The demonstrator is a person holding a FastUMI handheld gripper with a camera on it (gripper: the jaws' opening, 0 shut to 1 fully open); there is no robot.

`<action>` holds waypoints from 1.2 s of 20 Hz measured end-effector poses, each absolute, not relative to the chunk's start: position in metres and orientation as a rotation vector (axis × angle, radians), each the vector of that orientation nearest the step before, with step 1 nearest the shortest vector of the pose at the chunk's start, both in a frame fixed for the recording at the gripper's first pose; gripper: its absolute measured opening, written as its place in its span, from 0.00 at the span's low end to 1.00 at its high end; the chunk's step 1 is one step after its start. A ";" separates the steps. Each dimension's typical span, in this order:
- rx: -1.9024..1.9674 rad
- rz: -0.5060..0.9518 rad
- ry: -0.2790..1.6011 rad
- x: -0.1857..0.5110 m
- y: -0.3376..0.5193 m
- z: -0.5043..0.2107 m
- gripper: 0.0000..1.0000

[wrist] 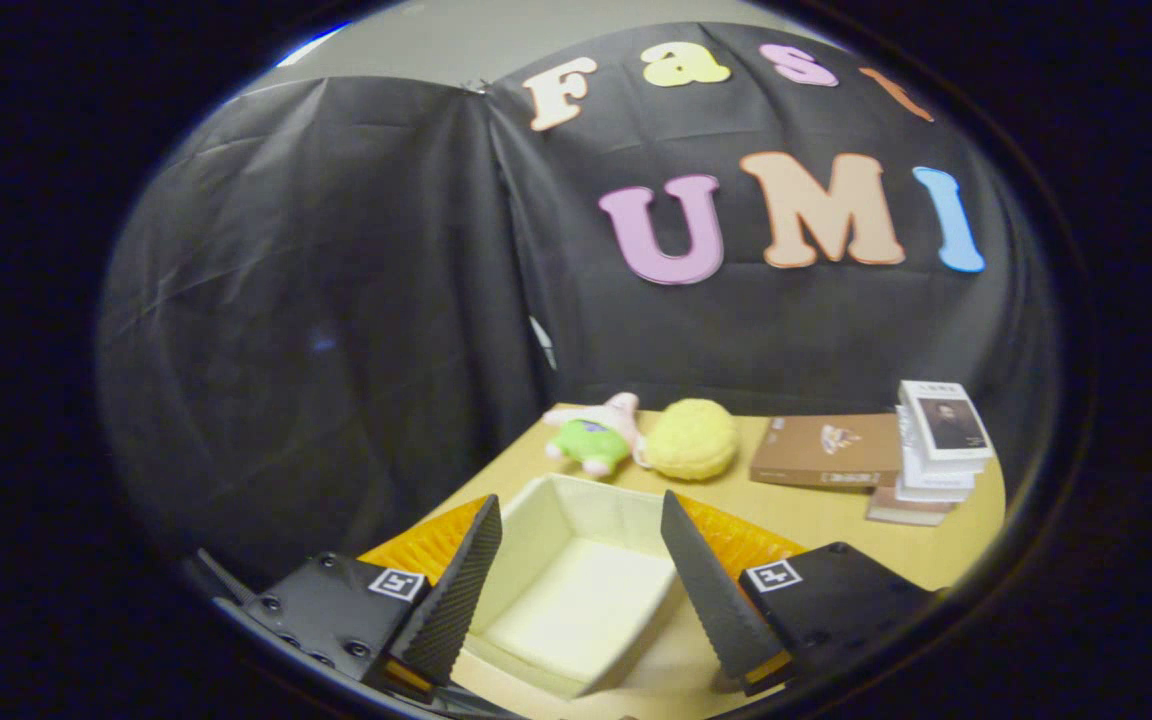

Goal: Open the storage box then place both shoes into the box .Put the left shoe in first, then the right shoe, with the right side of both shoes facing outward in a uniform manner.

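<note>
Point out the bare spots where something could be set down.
Bare table lies between the open box and the books. The box's inside is empty. The back edge is crowded: plush toy, yellow ball, books. Gripper open over the box.

- Wooden table (816,520), light tan top, lower right of the frame, running back to the black cloth wall.
- Storage box (576,590), cream lining, open, sits on the table at lower centre; orange flaps (426,545) spread either side of it.
- Gripper (576,580) above the box, fingers spread wide apart, gripping nothing.
- Pink and green plush toy (596,435) lies at the table's far edge, centre of frame.
- Yellow plush ball (691,440) just right of it, touching.
- Brown book (826,450) lies flat, right of the ball.
- Stack of books (936,450) at far right, white ones on top; touching the brown book or not, cannot tell.
</note>
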State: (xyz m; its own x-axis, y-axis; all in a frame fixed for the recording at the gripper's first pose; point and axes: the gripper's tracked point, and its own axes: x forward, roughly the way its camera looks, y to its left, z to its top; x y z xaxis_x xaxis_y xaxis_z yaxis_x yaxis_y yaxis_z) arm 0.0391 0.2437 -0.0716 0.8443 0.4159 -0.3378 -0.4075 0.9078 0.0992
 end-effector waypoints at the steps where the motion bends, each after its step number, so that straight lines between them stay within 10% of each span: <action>1: 0.006 0.392 0.386 0.045 0.221 -0.080 1.00; 15: 0.142 0.075 0.947 0.048 0.044 -0.277 0.99; 24: 0.114 0.013 1.134 0.047 0.032 -0.334 0.25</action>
State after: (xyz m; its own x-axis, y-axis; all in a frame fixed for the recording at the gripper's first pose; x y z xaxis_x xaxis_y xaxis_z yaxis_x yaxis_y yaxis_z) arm 0.0471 0.0320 -0.3341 0.4239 0.0688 -0.9031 0.0474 0.9941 0.0979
